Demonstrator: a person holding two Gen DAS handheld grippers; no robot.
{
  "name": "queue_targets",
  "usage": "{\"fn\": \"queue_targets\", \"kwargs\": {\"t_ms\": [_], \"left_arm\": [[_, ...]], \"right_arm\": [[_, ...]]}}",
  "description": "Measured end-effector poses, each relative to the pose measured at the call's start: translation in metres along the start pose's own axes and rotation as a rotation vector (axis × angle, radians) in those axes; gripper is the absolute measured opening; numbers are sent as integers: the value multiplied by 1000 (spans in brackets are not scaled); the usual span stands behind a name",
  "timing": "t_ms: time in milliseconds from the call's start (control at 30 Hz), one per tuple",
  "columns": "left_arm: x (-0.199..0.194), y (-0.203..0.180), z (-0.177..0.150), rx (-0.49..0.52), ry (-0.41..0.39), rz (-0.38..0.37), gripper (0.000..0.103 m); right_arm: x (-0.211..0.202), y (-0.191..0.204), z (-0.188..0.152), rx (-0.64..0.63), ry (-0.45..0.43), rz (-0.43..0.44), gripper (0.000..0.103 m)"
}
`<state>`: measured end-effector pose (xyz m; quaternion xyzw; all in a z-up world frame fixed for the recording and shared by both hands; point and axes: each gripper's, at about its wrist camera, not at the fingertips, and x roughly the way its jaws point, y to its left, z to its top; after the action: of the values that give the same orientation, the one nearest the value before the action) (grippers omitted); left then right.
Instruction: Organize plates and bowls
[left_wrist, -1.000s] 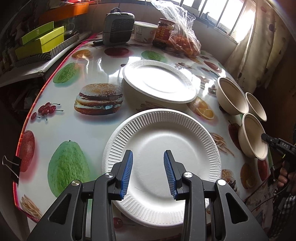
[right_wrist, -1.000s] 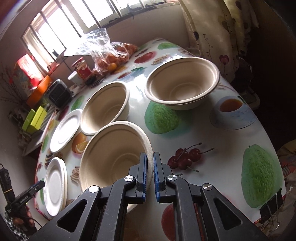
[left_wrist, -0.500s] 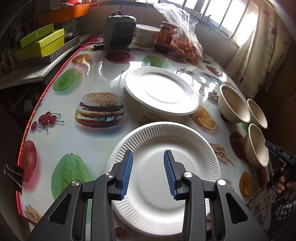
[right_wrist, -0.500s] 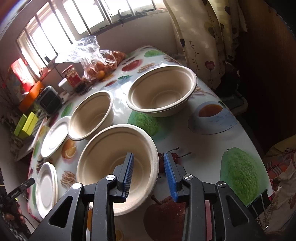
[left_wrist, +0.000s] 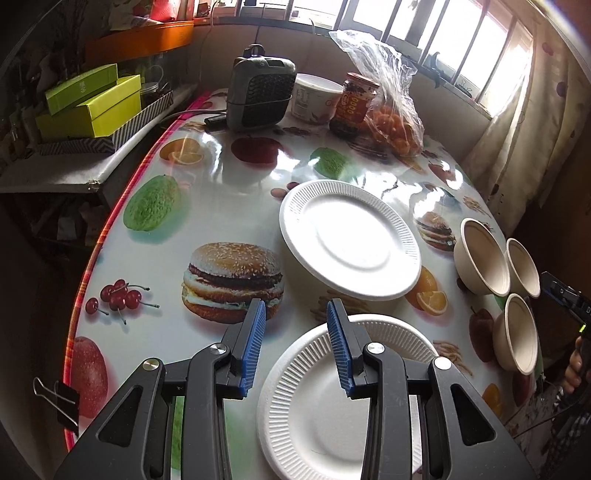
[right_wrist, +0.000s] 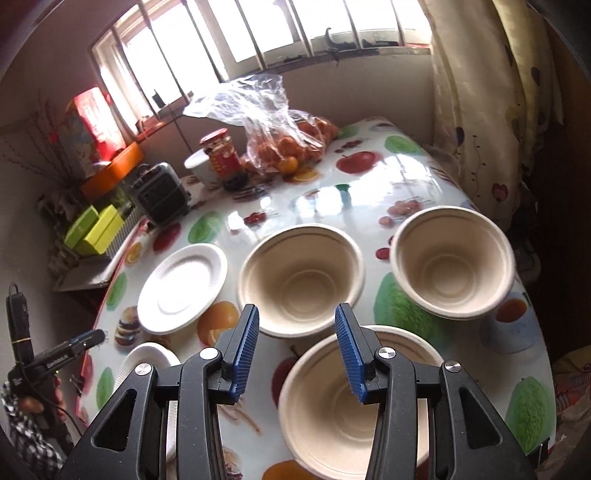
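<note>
Fruit-print table holds two plates, three bowls; left gripper apart, right gripper opening, seemingly empty.

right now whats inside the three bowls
Nothing: the right wrist view looks down into the near bowl, middle bowl and far bowl, and each shows a bare floor. The right gripper covers part of the near bowl's inside.

hand-held gripper: blk frame | blue ribbed pads | silver screws | checked sleeve
</note>
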<state>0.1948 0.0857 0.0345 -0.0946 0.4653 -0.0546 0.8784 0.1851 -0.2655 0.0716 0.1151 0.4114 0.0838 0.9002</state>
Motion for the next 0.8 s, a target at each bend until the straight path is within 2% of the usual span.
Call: {"fn": "queue_targets", "kwargs": {"t_ms": [67,233,333,467,567,667,800], "left_arm": [[4,5,10,-10,0,-16,36],[13,18,33,-18,-14,12,36],[21,23,41,-13,-12,4,36],[41,29,47,-40,35,-26,36],[55,32,51,-46,54,-14,36],[66,34,54,-60,74,-32,36],[77,32,54,-55,98,-27,36]], "right_arm": [[12,16,10,-23,27,27,42],[41,52,32,-46,110,125,42],[61,74,41,-79,135,133,42],[96,94,46,-103,203,127,42],[122,103,49,-109,254,106,43],[140,106,50,-98,285,96,43],[159,107,53,-77,303,90,43]]}}
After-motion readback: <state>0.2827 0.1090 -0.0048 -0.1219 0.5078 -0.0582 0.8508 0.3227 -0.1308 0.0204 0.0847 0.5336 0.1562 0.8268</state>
